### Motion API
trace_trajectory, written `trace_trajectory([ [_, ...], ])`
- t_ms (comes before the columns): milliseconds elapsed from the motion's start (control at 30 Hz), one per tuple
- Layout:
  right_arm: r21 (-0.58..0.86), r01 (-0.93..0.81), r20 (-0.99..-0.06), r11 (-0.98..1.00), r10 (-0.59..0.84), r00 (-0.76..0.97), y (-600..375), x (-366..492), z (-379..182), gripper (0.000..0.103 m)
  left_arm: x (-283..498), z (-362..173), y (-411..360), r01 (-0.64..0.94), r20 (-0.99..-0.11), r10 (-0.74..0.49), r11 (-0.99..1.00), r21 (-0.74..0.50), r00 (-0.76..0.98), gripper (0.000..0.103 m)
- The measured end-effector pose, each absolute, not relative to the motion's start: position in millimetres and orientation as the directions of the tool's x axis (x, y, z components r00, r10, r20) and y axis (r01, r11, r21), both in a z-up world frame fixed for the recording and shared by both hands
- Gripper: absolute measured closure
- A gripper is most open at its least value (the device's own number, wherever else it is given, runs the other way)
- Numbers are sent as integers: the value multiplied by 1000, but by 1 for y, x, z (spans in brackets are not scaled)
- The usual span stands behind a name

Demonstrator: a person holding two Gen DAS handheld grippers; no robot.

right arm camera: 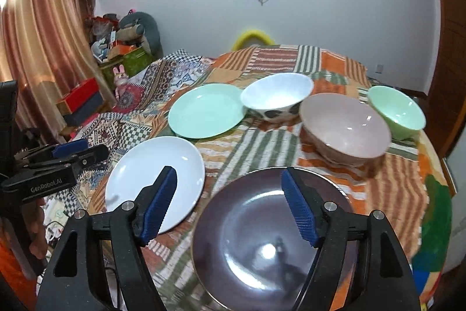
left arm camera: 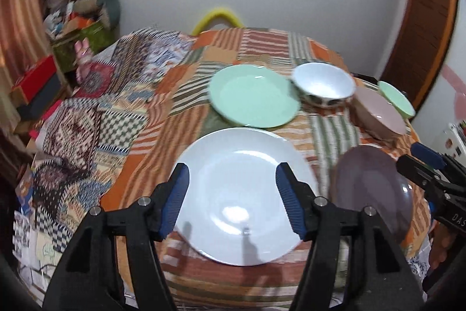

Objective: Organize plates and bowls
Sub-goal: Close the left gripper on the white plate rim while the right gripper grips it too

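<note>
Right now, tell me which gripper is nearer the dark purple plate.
Right. The right gripper hovers open directly over the dark purple plate. The left gripper hovers open over the white plate, which lies beside it to the left.

Far cloth (right arm camera: 291, 57): left bare behind the dishes.
Centre strip (right arm camera: 247, 147): kept free between plates and bowls.
Bowl row: closed by white bowl (right arm camera: 276, 95), pink bowl (right arm camera: 346, 127), green bowl (right arm camera: 396, 111).
</note>
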State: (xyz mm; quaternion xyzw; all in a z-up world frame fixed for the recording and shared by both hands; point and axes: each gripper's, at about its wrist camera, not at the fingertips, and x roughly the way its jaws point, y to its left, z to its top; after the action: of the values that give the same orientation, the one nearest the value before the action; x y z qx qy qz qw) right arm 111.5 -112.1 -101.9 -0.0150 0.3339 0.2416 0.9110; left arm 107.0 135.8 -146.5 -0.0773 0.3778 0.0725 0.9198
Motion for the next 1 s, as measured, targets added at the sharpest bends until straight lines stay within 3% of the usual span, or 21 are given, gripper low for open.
trace_trajectory([
  [400, 147, -501, -698, 853, 448, 558, -65, 141, -136, 33, 121, -200, 194, -276, -790, 68, 952, -131, 609, 41],
  [800, 143, -534, -784, 833, 425, 452, -39, 164, -165, 65, 128, -230, 213, -266, -795, 30, 949, -167, 605, 42],
  [1000, 142, -533, -807, 834, 409, 426, -36, 171, -173, 72, 130, -238, 217, -255, -802, 5, 949, -184, 598, 59],
])
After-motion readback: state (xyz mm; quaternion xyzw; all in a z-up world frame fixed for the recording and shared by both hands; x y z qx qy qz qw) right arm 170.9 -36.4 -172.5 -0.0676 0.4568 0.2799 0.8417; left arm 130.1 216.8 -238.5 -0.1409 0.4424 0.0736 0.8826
